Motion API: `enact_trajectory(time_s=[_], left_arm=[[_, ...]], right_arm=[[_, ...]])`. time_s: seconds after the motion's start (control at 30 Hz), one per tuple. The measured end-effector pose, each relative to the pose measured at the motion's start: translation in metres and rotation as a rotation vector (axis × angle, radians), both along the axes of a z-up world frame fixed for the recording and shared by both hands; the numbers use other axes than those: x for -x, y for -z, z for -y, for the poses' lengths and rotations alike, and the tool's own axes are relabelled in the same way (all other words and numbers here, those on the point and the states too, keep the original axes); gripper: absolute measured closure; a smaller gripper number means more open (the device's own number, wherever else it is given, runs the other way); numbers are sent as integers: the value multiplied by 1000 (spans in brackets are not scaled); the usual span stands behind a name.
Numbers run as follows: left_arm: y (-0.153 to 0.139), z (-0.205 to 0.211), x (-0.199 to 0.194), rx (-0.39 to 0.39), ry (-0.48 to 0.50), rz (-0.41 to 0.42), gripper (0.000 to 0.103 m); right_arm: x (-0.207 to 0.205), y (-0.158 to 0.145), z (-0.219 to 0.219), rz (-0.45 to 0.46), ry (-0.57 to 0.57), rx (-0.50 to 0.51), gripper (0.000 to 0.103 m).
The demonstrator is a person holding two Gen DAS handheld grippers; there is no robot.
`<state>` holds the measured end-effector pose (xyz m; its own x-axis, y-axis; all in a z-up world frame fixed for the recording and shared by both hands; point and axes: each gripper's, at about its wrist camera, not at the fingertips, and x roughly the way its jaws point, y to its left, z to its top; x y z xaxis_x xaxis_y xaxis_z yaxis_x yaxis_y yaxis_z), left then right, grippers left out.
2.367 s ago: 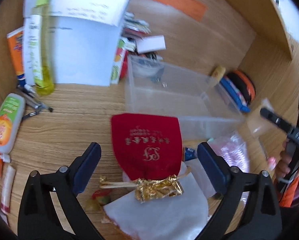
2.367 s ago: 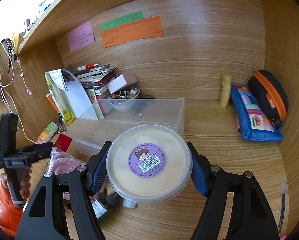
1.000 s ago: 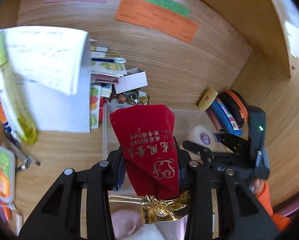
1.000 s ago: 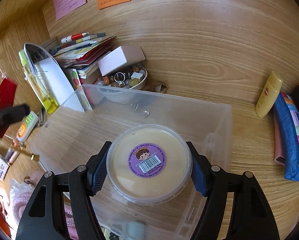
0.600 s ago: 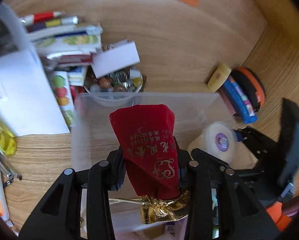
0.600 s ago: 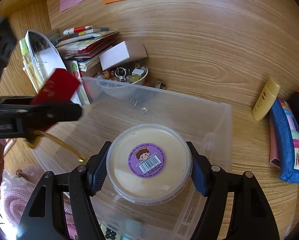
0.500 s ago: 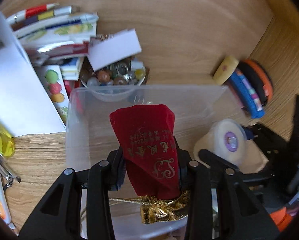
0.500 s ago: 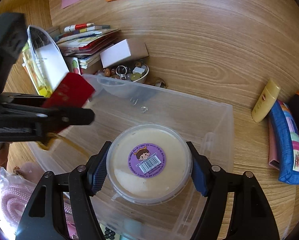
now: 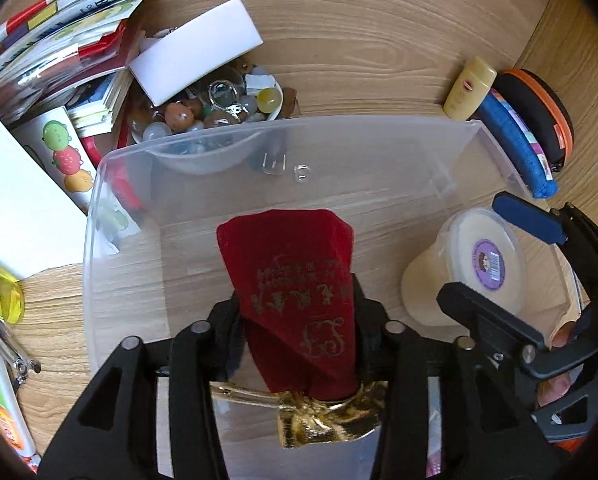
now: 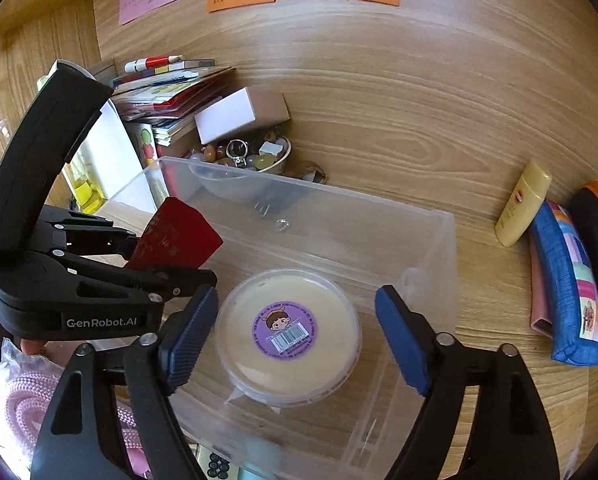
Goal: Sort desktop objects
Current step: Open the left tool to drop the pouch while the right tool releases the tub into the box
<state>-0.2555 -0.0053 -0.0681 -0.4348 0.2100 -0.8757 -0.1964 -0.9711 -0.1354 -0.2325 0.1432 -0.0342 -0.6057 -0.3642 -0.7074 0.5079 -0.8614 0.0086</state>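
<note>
My left gripper (image 9: 299,316) is shut on a red velvet pouch (image 9: 295,280) with gold lettering and a gold tie, held over the clear plastic bin (image 9: 95,200). The pouch (image 10: 175,236) and the left gripper also show in the right wrist view. My right gripper (image 10: 295,324) is open, its blue pads either side of a cream tub with a purple sticker (image 10: 287,330) that sits inside the bin (image 10: 439,240). The tub (image 9: 475,268) stands at the bin's right end in the left wrist view.
Behind the bin are a bowl of beads (image 9: 215,108), a white box (image 9: 199,48) and a stack of booklets (image 9: 55,48). A yellow tube (image 10: 523,204), blue pencil case (image 10: 567,284) and black-orange case lie right. Pink rope (image 10: 23,400) lies front left.
My right gripper has opened and let go of the cream tub, which now rests in the bin. My left gripper has carried the red pouch forward and down over the bin.
</note>
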Motion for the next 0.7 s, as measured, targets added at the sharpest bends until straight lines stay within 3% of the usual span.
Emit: enact_trajectory(time_s=[0.33,0.43,0.7], left_arm=[[-13,-2,-10,42,17,-46,40],[-26,1,-16,71,-8,-99,20],[-62,33,-48,65,-68,-212,13]], right_arm=[[-9,-12,-5,-63,20,19,15],[-13,-16,-8,-89,28,32,11],[-17,-22,-8,-112,33,40,3]])
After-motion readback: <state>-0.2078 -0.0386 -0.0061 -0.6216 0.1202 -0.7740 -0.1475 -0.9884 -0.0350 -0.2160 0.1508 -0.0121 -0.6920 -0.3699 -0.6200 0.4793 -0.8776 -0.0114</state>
